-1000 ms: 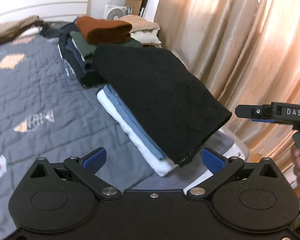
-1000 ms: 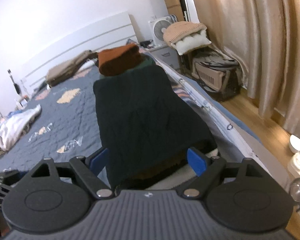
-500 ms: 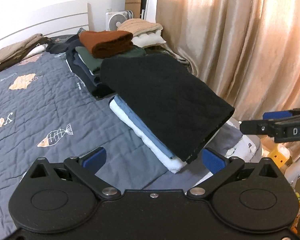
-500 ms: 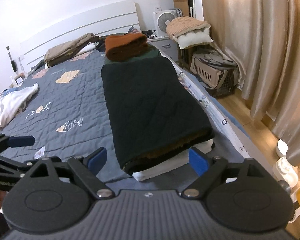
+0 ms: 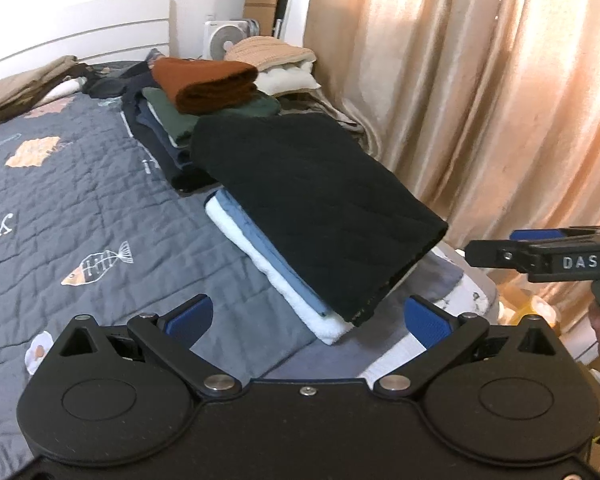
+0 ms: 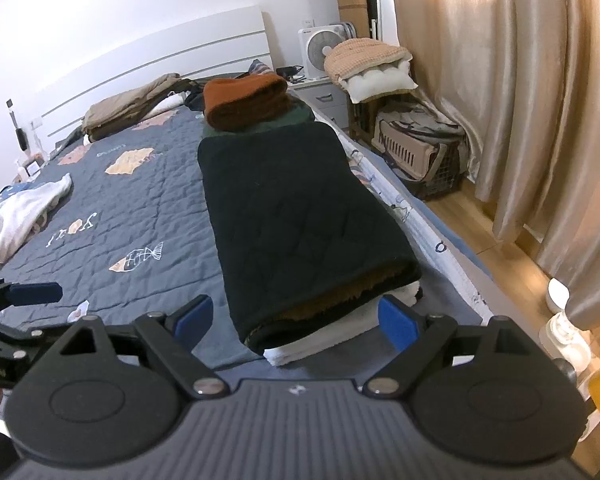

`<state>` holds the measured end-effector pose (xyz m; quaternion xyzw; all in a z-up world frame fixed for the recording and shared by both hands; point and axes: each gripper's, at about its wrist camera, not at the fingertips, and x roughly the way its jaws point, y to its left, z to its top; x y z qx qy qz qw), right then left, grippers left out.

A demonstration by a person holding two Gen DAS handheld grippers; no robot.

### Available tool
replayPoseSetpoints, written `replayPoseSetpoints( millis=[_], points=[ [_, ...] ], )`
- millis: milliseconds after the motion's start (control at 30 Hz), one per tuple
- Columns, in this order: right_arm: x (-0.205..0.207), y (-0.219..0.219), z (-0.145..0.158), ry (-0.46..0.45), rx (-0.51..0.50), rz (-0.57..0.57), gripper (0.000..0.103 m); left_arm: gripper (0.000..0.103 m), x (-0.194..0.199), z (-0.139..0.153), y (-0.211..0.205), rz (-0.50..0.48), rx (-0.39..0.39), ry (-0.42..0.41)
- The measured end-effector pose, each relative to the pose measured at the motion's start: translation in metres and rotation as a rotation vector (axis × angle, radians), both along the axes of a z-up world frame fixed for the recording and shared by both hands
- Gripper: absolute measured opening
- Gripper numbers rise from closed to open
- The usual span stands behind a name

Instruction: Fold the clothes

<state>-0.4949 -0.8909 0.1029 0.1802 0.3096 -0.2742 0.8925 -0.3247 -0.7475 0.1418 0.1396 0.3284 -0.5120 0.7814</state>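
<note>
Folded black quilted garment [image 6: 300,216] lies in the middle of the frame on top of a white and blue pile [image 5: 260,248] at the bed's edge, with a rust-brown folded piece [image 6: 246,100] behind it. Both the left gripper [image 5: 306,316] and right gripper [image 6: 296,316] hold their fingers wide apart with nothing between them. Beige curtains [image 6: 520,100] and a crate [image 6: 416,148] stand at the right.

Bed [image 6: 148,216] under grey fish-print quilt; two folded clothes stacks [image 6: 300,220] along edge; white garment [image 6: 20,212] loose.
</note>
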Motion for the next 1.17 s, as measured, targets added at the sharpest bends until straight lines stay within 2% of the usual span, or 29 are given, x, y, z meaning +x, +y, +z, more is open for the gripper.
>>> replayPoseSetpoints(
  millis=[333,1167],
  points=[
    [0.008,0.009,-0.001,0.044,0.026,0.047,0.089,0.103,-0.002,0.0,0.0,0.007,0.034,-0.018],
    [0.012,0.017,0.0,0.062,0.011,0.073,0.089,0.103,-0.001,-0.001,0.004,0.006,0.028,-0.032]
  ],
)
